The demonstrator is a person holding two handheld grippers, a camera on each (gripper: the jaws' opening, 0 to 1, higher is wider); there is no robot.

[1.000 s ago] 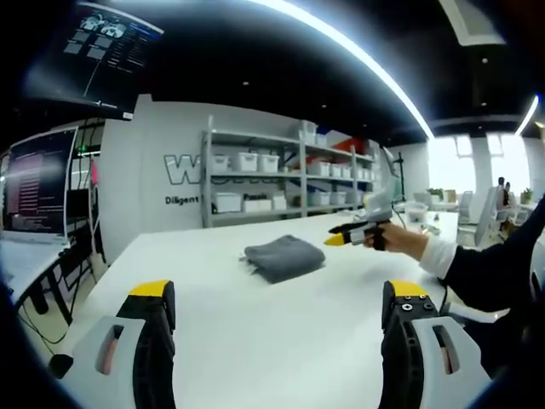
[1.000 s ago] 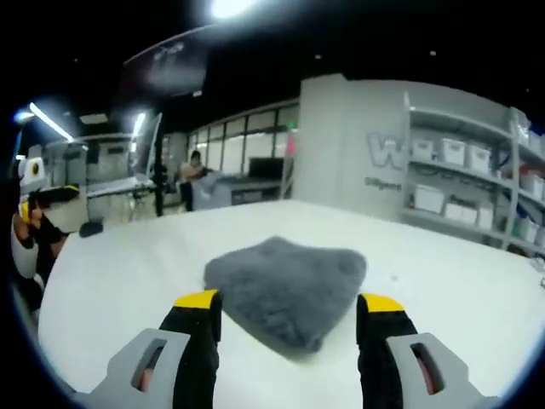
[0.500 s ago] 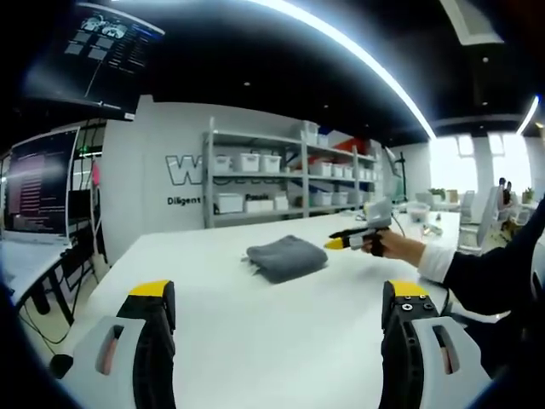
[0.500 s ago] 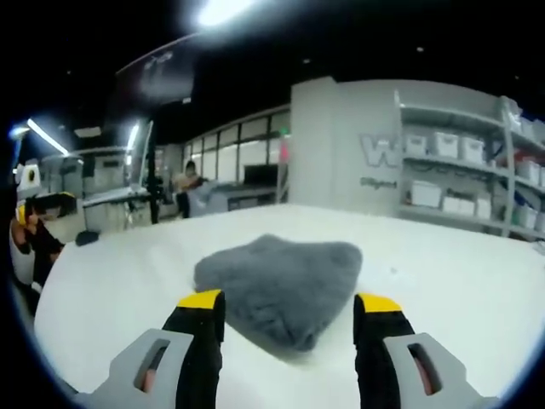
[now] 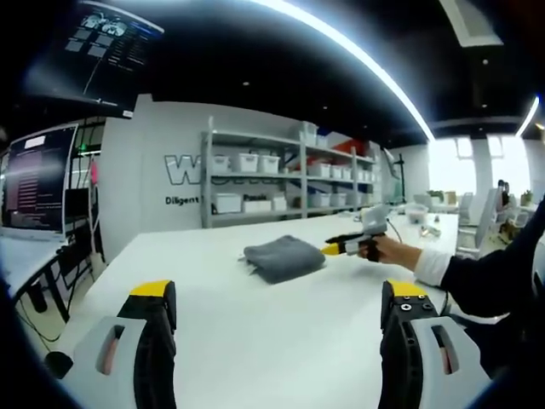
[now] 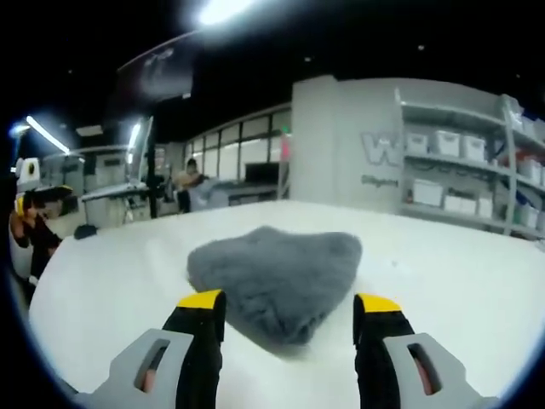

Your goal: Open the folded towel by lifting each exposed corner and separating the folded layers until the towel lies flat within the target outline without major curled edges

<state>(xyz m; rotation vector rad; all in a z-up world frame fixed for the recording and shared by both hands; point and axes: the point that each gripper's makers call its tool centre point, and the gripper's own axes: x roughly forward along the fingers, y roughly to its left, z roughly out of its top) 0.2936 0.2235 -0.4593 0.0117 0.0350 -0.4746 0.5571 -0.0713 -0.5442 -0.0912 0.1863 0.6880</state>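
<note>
A folded grey towel [image 5: 283, 256] lies on the white table [image 5: 255, 341], well ahead of my left gripper [image 5: 277, 300], which stands open with nothing between its jaws. In the right gripper view the same towel [image 6: 277, 274] sits just beyond my right gripper [image 6: 289, 305]. That gripper is open, its yellow-tipped jaws wide on either side of the towel's near corner, apart from it. In the left gripper view the right gripper [image 5: 345, 247] comes in from the right, held in a hand, its tips beside the towel's right edge.
Shelves with white bins [image 5: 272, 183] stand against the far wall behind the table. Monitors [image 5: 38, 183] hang at the left. A dark sleeve [image 5: 490, 277] reaches in from the right. The left gripper [image 6: 34, 213] shows at the far left of the right gripper view.
My right gripper has moved closer to the towel, whose near corner now reaches down between the jaw tips. The left gripper has stayed about where it was.
</note>
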